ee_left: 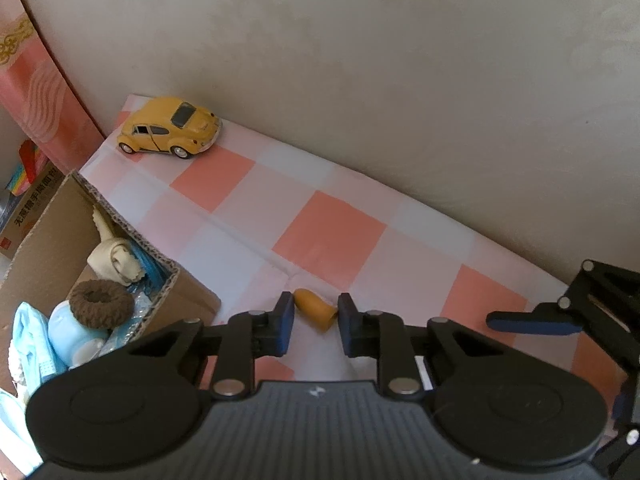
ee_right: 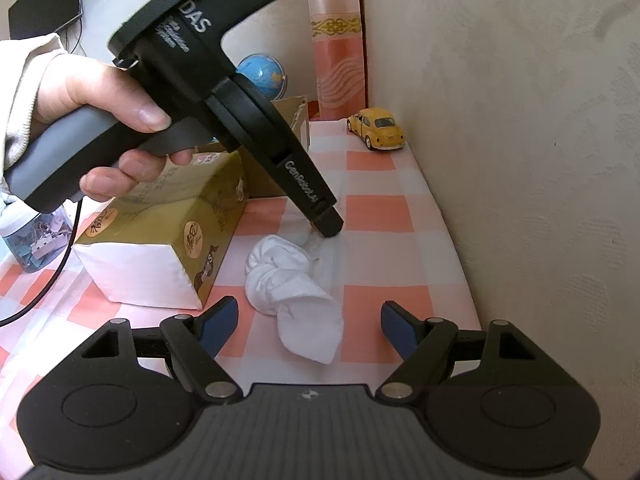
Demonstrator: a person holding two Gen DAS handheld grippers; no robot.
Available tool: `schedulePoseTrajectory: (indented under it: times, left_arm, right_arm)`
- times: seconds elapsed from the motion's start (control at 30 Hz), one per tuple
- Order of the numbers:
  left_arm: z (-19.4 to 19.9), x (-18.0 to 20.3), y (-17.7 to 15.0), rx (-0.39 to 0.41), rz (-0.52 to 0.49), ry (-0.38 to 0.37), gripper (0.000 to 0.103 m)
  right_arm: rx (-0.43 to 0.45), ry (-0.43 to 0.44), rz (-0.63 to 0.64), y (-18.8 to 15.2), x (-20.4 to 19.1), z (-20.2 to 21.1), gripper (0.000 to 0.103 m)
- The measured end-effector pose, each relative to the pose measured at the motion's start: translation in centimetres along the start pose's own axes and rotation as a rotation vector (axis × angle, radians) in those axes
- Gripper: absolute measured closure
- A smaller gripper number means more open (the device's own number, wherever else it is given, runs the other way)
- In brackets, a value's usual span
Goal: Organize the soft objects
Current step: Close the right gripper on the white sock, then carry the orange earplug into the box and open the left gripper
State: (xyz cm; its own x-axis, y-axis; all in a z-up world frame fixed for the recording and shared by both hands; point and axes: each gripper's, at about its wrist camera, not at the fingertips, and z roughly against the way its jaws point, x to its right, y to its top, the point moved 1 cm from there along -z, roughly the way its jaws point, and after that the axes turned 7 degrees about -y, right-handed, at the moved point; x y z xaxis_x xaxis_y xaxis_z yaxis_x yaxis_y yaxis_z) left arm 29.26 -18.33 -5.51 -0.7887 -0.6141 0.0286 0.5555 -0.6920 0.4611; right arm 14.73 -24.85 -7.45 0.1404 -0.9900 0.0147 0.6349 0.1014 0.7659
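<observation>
In the left wrist view my left gripper (ee_left: 316,322) is open, its blue pads on either side of a small orange rubber finger cot (ee_left: 315,309) lying on the checked cloth. The right pad looks close to or touching it. A cardboard box (ee_left: 120,224) at the left holds a knotted cream cloth (ee_left: 114,260), a brown hair scrunchie (ee_left: 102,303) and light blue soft items (ee_left: 32,336). In the right wrist view my right gripper (ee_right: 310,326) is open above a knotted white cloth (ee_right: 294,280). The left gripper (ee_right: 328,226) points down at the table just beyond it.
A yellow toy car (ee_left: 170,132) (ee_right: 378,127) stands by the wall at the table's far corner. A gold and white tissue box (ee_right: 168,232), a jar of clips (ee_right: 34,240), a blue globe (ee_right: 262,74) and a pink carton (ee_left: 36,92) stand at the left.
</observation>
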Motion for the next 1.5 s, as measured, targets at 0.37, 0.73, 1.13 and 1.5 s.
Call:
schedulePoseTrajectory:
  times: [0.37,0.73,1.13,1.5]
  left_arm:
    - [1.8,0.4,-0.4,0.021,-0.007,-0.009,0.081]
    - [2.1,0.8,-0.5,0.029,-0.007,-0.023,0.081]
    - [5.5,1.2,-0.4,0.075,-0.007,-0.015,0.081]
    - [12.6,-2.0,0.1,0.174,0.049,0.112,0.081]
  right_arm:
    - [0.015,0.004,0.028,0.8,-0.9,-1.0,0.041]
    - [0.006,0.021,0.06,1.4,-1.6,-1.3,0.069]
    - [0.044,-0.011,0.033,1.9,-1.1,1.7,0.069]
    - [0.102,-0.04,0.016,2.7,-0.8,4.9,0.069]
